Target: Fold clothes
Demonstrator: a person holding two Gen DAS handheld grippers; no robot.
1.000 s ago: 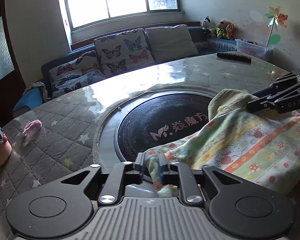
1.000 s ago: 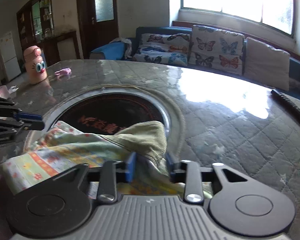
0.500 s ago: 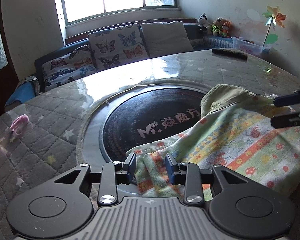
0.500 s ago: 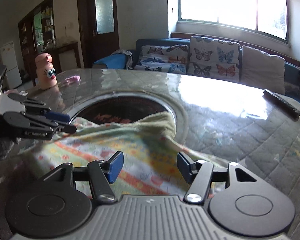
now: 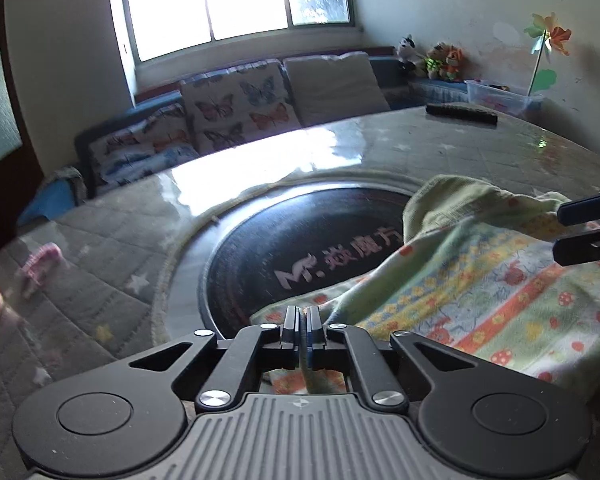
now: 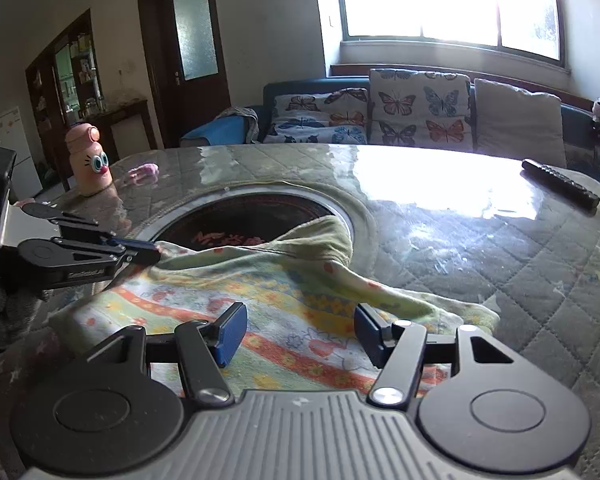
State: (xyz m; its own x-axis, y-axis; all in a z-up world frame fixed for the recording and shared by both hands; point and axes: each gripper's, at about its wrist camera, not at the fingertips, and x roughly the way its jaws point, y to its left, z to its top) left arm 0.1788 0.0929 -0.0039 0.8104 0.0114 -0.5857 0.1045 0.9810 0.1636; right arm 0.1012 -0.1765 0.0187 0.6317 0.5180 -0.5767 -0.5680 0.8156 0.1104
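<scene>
Garment (image 5: 480, 280) pinched at its near-left edge, spread across the worktop (image 6: 500, 240).

Left gripper (image 5: 303, 322) has just snapped closed, jaws pressed together on the cloth's hem; right gripper (image 6: 300, 330) hovers spread wide over the printed fabric, nothing between its pads. The cloth's long axis runs left to right between the two hands, its far corner draped into the dark round inset (image 5: 300, 236). Beyond lie a remote (image 6: 560, 184) and a pink bottle (image 6: 90, 160).
</scene>
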